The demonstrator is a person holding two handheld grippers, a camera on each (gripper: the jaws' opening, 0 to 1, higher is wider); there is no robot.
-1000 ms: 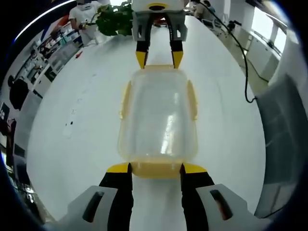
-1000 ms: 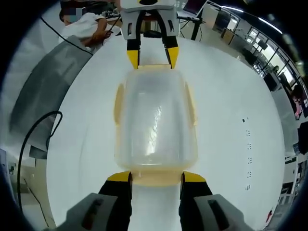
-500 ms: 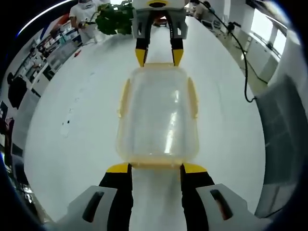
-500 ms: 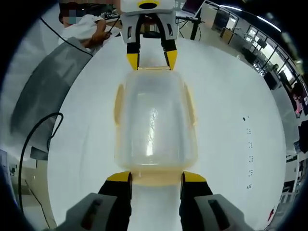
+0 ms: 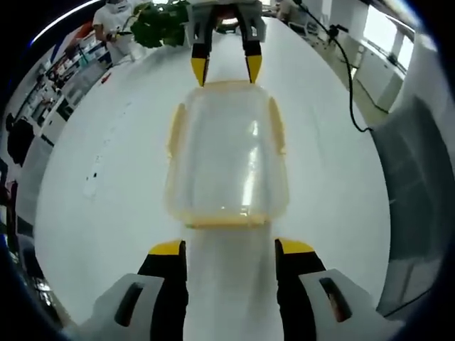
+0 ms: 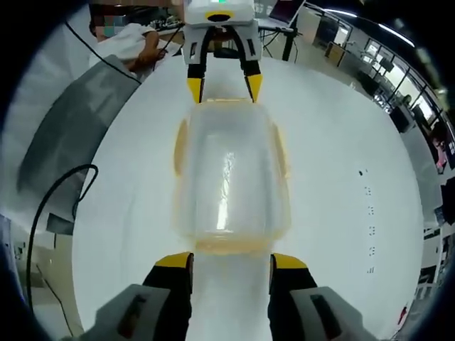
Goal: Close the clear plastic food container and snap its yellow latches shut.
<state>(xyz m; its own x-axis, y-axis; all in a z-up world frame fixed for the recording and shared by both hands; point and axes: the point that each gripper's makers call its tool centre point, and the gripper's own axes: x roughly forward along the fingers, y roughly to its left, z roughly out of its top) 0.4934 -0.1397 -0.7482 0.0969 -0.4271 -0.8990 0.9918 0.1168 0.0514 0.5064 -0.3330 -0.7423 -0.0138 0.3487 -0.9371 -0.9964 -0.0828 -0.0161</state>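
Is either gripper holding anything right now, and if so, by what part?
Nothing is held. The left gripper and right gripper are both open, facing each other at opposite short ends of the clear plastic food container, their jaws spread just off its yellow end latches.

left gripper [image 5: 230, 249]: grey body | black fingers [image 5: 165, 280] | yellow tips

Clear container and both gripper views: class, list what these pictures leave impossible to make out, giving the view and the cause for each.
- Latch state: in the left gripper view the clear container's yellow latches are blurred and distorted; snapped or loose cannot be told.
- Contents: in the right gripper view glare on the lid hides the inside.
- Table marks: too small to identify.
- Black cable: runs off the table edge, end hidden.
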